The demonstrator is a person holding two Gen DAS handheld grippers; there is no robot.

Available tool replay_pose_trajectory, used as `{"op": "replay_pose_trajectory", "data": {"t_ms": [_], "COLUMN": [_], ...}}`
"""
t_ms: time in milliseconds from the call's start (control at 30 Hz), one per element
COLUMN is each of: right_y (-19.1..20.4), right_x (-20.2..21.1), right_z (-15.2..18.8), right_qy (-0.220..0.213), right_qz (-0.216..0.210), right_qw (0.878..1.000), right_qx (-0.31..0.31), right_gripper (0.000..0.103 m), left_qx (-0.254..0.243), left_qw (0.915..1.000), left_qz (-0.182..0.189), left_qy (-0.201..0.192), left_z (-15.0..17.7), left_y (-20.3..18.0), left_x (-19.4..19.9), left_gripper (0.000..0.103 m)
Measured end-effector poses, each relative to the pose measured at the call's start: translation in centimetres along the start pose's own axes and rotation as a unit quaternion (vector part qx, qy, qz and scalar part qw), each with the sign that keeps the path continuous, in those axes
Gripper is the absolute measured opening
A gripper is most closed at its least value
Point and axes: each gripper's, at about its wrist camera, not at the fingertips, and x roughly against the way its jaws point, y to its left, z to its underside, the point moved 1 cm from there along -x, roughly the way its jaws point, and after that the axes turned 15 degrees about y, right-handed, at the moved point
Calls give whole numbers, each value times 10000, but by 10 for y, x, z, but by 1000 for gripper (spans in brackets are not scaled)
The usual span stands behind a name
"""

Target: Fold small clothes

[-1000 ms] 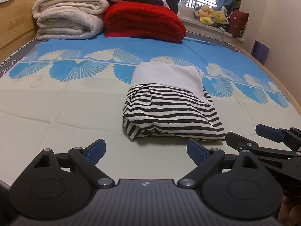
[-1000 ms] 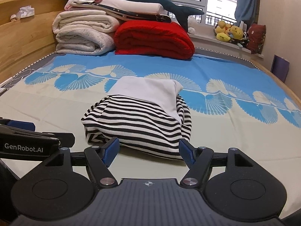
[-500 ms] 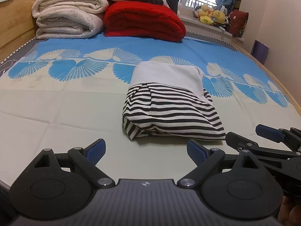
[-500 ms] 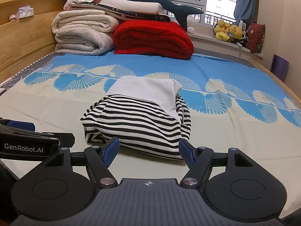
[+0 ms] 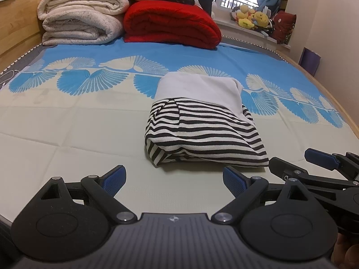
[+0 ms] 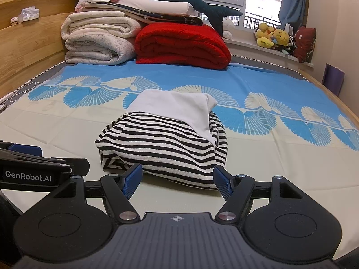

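A folded garment, black-and-white striped with a plain white part on its far half [image 5: 202,121], lies on the bed sheet; it also shows in the right wrist view [image 6: 166,143]. My left gripper [image 5: 174,180] is open and empty, just in front of the bundle's near left corner. My right gripper [image 6: 177,180] is open and empty, its blue pads at the bundle's near edge, apart from the cloth. The right gripper also shows at the right edge of the left wrist view [image 5: 314,170]; the left gripper shows at the left edge of the right wrist view [image 6: 33,165].
Folded cream blankets [image 5: 80,20] and a red quilt [image 5: 172,22] are stacked at the head of the bed, with a plush shark [image 6: 186,0] on top. A wooden bed frame [image 6: 27,51] runs along the left. Stuffed toys [image 6: 273,37] sit on the windowsill.
Almost nothing changed. Both grippers stay open and nearly still in front of the folded garment; the views shift very slightly.
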Motion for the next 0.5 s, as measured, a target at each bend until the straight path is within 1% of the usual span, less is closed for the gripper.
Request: {"op": "replay_pose_trajectory", "data": {"t_ms": [500], "right_y": [-1], "right_x": [-3], "right_z": [2], "right_qy": [46], "right_qz": [-6], "right_qw": [10000], "right_qx": [-4], "right_gripper": [71], "left_qx": [110], "left_qw": [9999], "left_qz": [72], "left_qy": [100], "left_z": [0], "left_y": [1], "left_x": [-6], "left_gripper": [95]}}
